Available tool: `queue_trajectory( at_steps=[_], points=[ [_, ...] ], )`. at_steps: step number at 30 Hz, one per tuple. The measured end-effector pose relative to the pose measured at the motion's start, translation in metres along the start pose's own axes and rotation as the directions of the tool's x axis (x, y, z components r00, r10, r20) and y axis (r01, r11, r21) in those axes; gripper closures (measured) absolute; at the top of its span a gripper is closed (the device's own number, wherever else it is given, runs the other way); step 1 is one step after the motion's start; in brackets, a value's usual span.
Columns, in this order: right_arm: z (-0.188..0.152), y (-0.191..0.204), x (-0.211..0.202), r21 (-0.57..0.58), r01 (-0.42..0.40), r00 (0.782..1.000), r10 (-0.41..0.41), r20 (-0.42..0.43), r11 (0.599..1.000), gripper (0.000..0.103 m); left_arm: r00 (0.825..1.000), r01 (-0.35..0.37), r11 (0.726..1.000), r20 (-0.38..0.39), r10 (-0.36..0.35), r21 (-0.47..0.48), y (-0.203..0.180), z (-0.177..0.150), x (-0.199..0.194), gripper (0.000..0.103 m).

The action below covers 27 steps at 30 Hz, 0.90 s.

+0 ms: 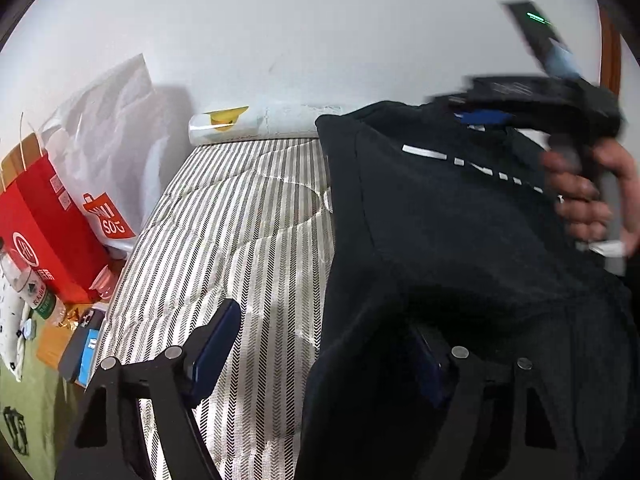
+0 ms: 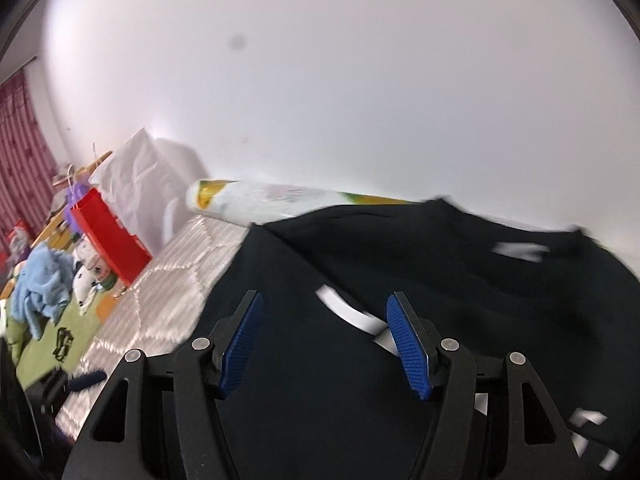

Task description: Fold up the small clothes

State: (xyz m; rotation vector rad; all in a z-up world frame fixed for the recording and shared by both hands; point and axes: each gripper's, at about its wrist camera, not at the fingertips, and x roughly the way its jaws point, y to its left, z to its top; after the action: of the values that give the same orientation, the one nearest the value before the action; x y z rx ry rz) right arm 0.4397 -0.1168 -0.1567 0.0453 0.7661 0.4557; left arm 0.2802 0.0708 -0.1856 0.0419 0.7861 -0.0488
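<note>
both tongs stand apart: left tongs [image 1: 320, 344] touching the black shirt [image 1: 460, 220], right tongs [image 2: 324, 344] over it; striped bed [image 1: 240, 220] beneath, white wall [image 1: 300, 40] ahead.

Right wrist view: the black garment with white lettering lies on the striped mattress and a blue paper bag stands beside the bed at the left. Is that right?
Not quite. The paper bag beside the bed is red, not blue; the right wrist view shows it at the left. The rest holds: the black garment with white lettering lies on the striped mattress.
</note>
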Motion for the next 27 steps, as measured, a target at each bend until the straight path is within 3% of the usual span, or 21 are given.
queue_trajectory(
  at_steps=[8, 10, 12, 14, 15, 17, 19, 21, 25, 27],
  points=[
    [0.021, 0.03, 0.073, -0.039, -0.045, 0.997, 0.043, -0.059, 0.998, 0.04, 1.0, 0.012, 1.0, 0.0, -0.012, -0.018, 0.004, 0.0, 0.001, 0.032],
    [0.024, 0.032, 0.087, -0.046, -0.034, 0.996, 0.03, -0.082, 0.998, 0.049, 1.0, 0.013, 1.0, 0.001, -0.013, -0.014, 0.003, 0.001, 0.0, 0.036],
    [0.026, 0.034, 0.099, -0.06, -0.044, 0.994, 0.037, -0.103, 0.997, 0.084, 1.0, 0.012, 1.0, 0.002, -0.012, -0.014, 0.002, 0.0, -0.001, 0.053],
    [0.03, 0.037, 0.096, -0.067, -0.048, 0.997, 0.044, -0.063, 0.997, 0.094, 1.0, 0.004, 1.0, 0.005, -0.004, -0.022, 0.004, 0.001, -0.002, 0.075],
    [0.032, 0.038, 0.094, -0.063, -0.066, 0.997, 0.064, -0.043, 0.996, 0.094, 1.0, 0.009, 0.999, -0.001, -0.01, -0.034, 0.006, 0.001, -0.002, 0.086],
    [0.04, 0.042, 0.091, -0.041, -0.111, 0.994, 0.11, -0.011, 0.993, 0.094, 1.0, -0.002, 0.998, -0.015, 0.002, -0.064, 0.012, 0.001, 0.0, 0.095],
    [0.044, 0.052, 0.098, -0.052, -0.098, 0.995, 0.098, -0.002, 0.994, 0.095, 0.999, -0.023, 0.996, -0.046, 0.019, -0.087, 0.017, 0.0, 0.006, 0.095],
    [0.043, 0.062, 0.111, -0.078, -0.071, 0.997, 0.07, -0.013, 0.994, 0.103, 0.997, -0.016, 0.994, -0.082, 0.007, -0.107, 0.021, -0.002, 0.013, 0.095],
    [0.036, 0.065, 0.134, -0.073, -0.044, 0.996, 0.038, -0.077, 0.996, 0.103, 0.996, -0.03, 0.994, -0.09, 0.02, -0.104, 0.02, -0.003, 0.014, 0.092],
    [0.038, 0.063, 0.126, -0.062, -0.062, 0.997, 0.059, -0.057, 0.996, 0.102, 0.996, -0.029, 0.994, -0.091, 0.019, -0.11, 0.021, -0.003, 0.014, 0.09]
  ],
)
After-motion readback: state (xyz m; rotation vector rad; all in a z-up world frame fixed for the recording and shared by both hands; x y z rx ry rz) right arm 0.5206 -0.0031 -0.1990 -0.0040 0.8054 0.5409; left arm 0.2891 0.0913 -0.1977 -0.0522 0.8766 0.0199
